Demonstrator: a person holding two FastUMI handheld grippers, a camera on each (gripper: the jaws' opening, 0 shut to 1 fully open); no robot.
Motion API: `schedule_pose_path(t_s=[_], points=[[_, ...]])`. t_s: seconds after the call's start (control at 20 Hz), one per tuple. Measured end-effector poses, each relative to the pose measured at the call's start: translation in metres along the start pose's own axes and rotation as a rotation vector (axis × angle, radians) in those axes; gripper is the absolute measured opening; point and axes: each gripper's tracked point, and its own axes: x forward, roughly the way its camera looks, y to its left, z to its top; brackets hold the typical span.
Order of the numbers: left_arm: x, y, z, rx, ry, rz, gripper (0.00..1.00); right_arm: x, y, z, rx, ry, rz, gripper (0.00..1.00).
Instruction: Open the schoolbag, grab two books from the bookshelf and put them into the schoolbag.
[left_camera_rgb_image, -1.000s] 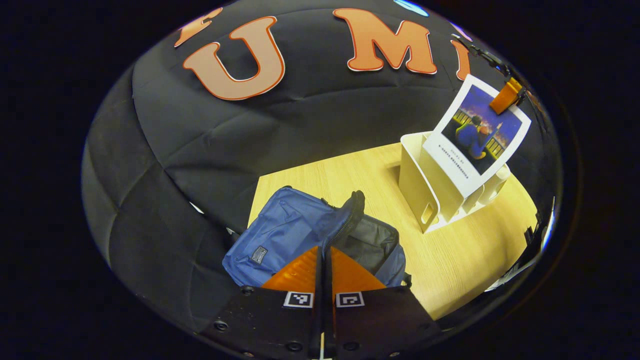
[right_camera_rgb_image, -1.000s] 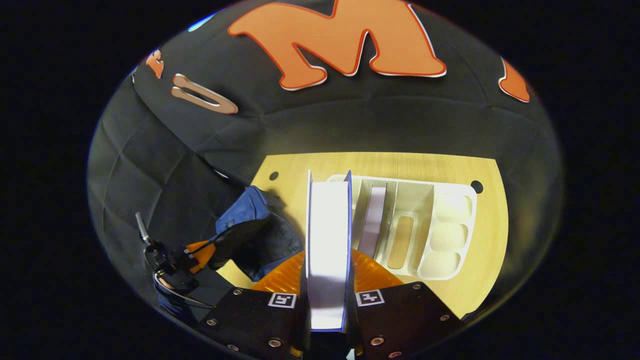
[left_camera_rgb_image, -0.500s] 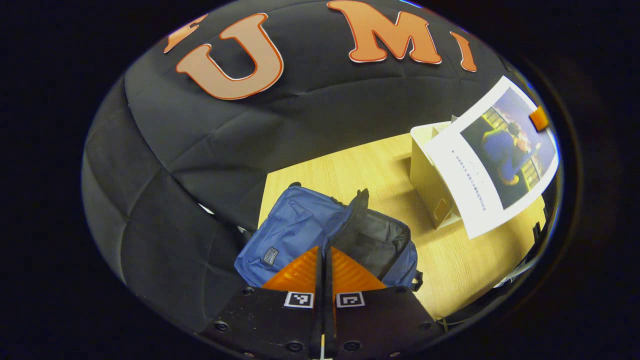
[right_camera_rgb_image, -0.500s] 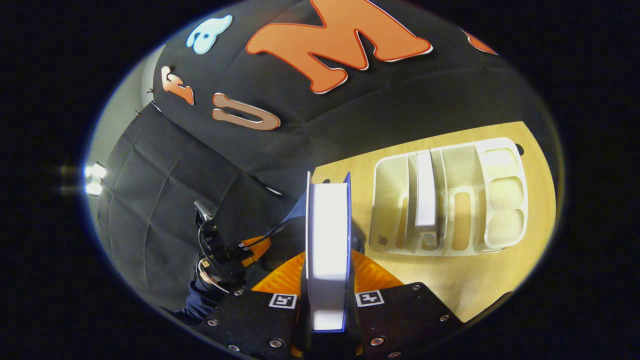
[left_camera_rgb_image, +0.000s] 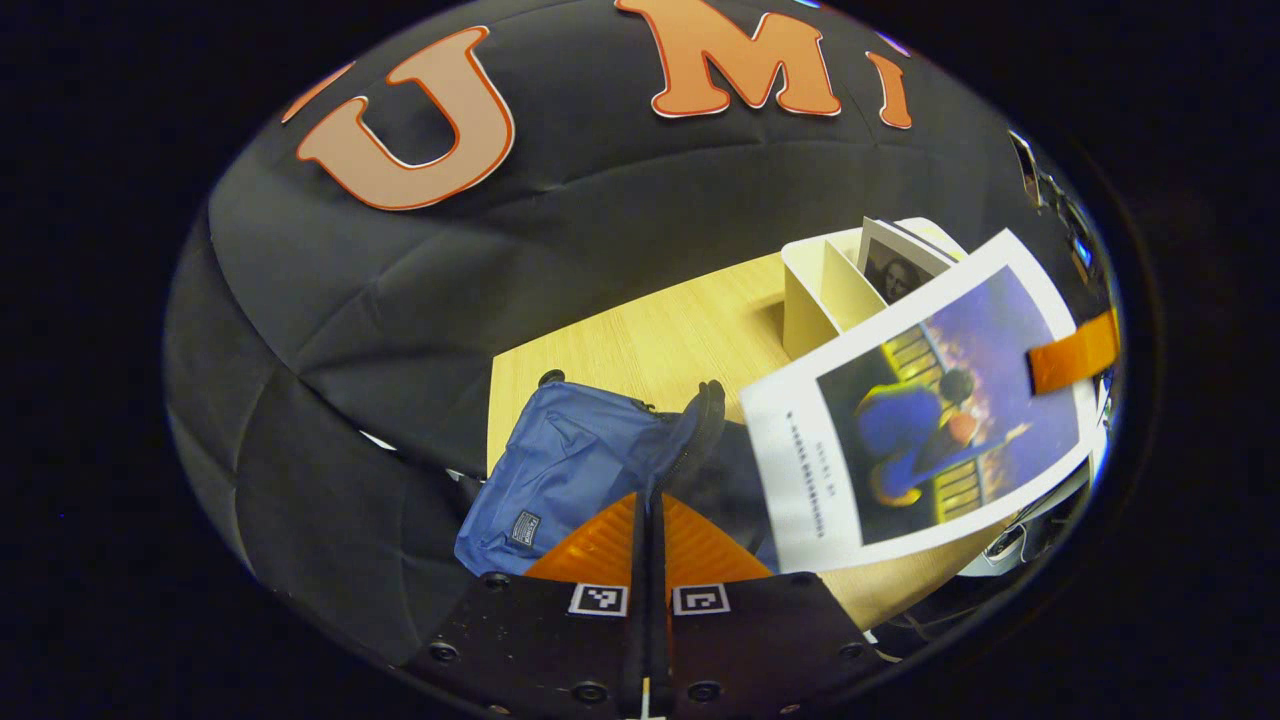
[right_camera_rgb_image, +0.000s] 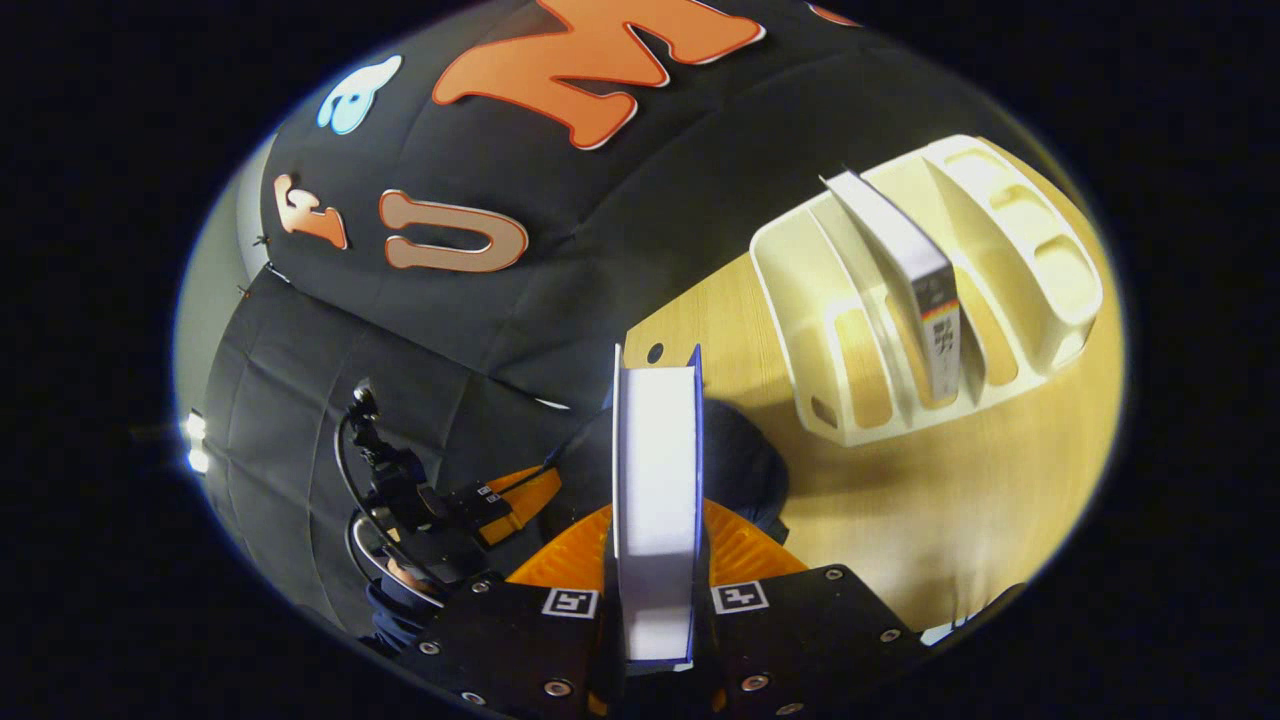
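Carrying the white-paged, blue-covered book (right_camera_rgb_image: 655, 470) edge-up between our right gripper (right_camera_rgb_image: 655, 590) fingers, we hang just above the open blue fabric schoolbag (left_camera_rgb_image: 570, 465) — its dark mouth sits straight ahead and below, so the book's long axis must line up with the zip. Our left gripper (left_camera_rgb_image: 648, 545), fingers pressed together on the bag's zipper edge, props it open. One book waits in the cream plastic bookshelf (right_camera_rgb_image: 880, 400).

Book (left_camera_rgb_image: 925, 410) overhangs the schoolbag (left_camera_rgb_image: 585, 465) mouth — bookshelf (right_camera_rgb_image: 930, 290) well apart.

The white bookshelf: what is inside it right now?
One book stands in a middle slot of the white bookshelf; the other slots look empty. In the left gripper view, the held book covers much of the rack.
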Motion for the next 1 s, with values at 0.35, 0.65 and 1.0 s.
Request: schedule_pose_path(t_s=[0.35, 0.65, 1.0], points=[[0.008, 0.012, 0.009, 0.062, 0.014, -0.053, 0.02, 0.059, -0.018, -0.061, 0.146, -0.076, 0.023, 0.27], [0.012, -0.007, 0.015, 0.108, 0.013, -0.112, 0.02, 0.11, -0.038, -0.081, 0.309, -0.118, 0.092, 0.27], [0.008, -0.022, 0.016, 0.155, 0.007, -0.169, 0.02, 0.163, -0.032, -0.092, 0.433, -0.144, 0.213, 0.26]])
